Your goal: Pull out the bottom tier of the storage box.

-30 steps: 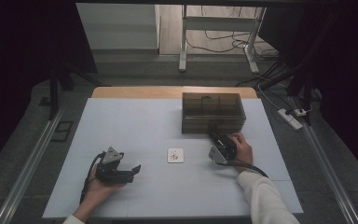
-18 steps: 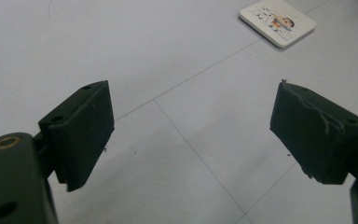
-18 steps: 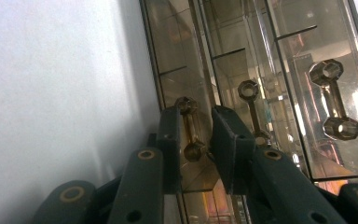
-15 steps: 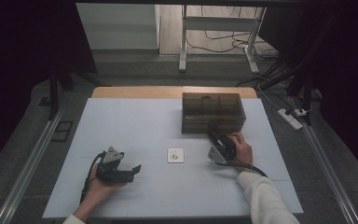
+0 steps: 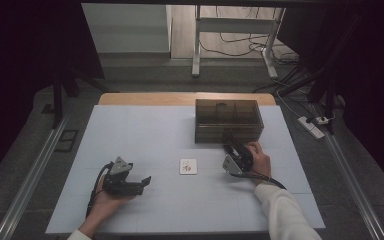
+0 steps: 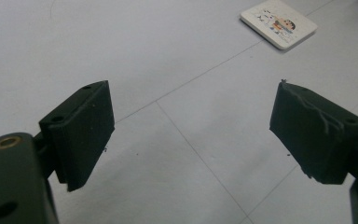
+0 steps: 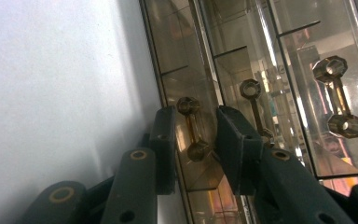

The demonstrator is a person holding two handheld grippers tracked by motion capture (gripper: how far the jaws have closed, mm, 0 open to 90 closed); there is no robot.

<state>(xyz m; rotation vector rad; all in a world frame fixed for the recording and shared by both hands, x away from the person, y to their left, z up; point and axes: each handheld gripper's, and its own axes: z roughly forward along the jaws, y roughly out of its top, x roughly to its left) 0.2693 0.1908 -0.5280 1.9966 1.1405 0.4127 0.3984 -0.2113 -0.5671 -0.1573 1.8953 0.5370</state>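
Looking along my right tool, I see its jaws standing either side of a small amber handle on the front of the smoky clear drawer box, with a thin gap on each side, so I cannot tell whether they pinch it or only bracket it. Two more handles of the same kind show on the neighbouring drawer fronts, just beside the jaws. From the high view the box sits toward the far right of the tabletop, its back edge near the wooden strip at the far side, and the right tool lies close against its front face with the hand behind it. My left tool rests low at the near left, well apart from the box, jaws spread wide with nothing between them, and bare pale surface all around. Between the two tools lies a small white square card, flat and alone; in the left gripper view the card shows a little cartoon figure, with no writing I can read. Dark floor, cables and a power strip lie beyond the right edge.
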